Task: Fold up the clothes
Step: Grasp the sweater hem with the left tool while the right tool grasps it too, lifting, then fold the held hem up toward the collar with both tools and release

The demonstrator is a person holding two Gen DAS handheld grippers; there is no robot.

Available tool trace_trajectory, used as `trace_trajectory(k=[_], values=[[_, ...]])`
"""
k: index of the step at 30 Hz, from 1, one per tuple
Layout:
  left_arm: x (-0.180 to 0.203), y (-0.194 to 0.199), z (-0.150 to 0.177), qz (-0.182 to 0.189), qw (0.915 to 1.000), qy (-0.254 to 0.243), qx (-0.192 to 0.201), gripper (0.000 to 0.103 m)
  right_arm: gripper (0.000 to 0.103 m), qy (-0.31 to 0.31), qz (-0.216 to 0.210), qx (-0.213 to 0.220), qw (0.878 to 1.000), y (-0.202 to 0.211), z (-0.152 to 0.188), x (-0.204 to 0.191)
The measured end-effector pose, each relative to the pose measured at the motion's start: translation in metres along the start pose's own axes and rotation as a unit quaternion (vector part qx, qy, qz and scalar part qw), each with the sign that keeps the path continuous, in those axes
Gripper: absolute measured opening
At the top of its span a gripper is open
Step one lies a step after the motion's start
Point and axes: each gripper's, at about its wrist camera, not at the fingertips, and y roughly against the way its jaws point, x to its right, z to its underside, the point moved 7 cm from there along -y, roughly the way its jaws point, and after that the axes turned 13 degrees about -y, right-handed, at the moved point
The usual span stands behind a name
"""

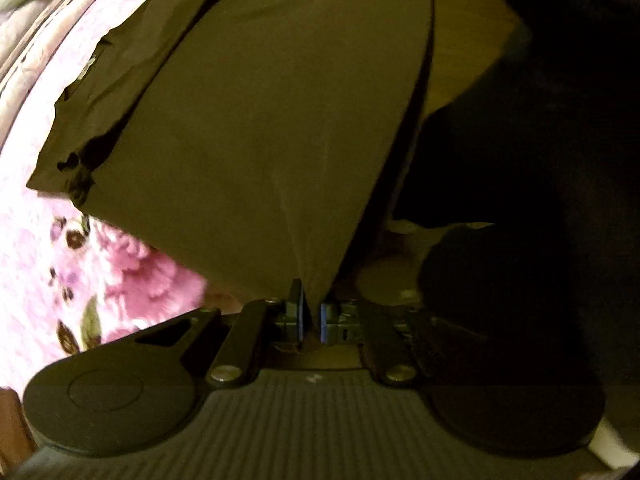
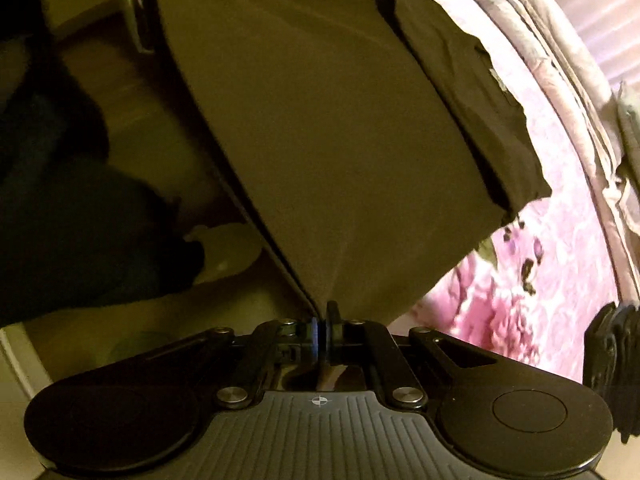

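A dark garment lies on a pink flowered bedspread, its far part folded flat with a sleeve edge at the upper left. Its near hem is lifted into a taut cone that runs down into my left gripper, which is shut on a corner of the cloth between blue pads. In the right wrist view the same dark garment rises in a tent from the bedspread to my right gripper, shut on the other hem corner.
Rumpled pale bedding lies along the far edge of the bed. A black object sits at the right border of the right wrist view. Beyond the bed edge there is a dim floor with dark shapes.
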Motion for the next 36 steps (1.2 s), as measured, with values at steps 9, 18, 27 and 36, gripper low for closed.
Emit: trace_trajectory(k=[9, 18, 27, 36], values=[[-0.183, 0.053, -0.036, -0.107, 0.9899, 0.084, 0.040, 0.005, 0.002, 0.033, 0.080, 0.070, 0.994, 0.023, -0.096, 0.132], [-0.380, -0.023, -0.052, -0.101, 0.9803, 0.170, -0.006, 0.006, 0.002, 0.049, 0.016, 0.057, 0.997, -0.087, -0.219, 0.286], [-0.471, -0.122, -0.046, -0.061, 0.9737, 0.213, -0.051, 0.006, 0.002, 0.038, -0.049, 0.021, 0.998, -0.212, -0.277, 0.367], [-0.509, -0.188, -0.029, -0.026, 0.9740, 0.221, -0.042, 0.012, 0.002, -0.043, -0.060, -0.018, 0.997, -0.287, -0.297, 0.401]])
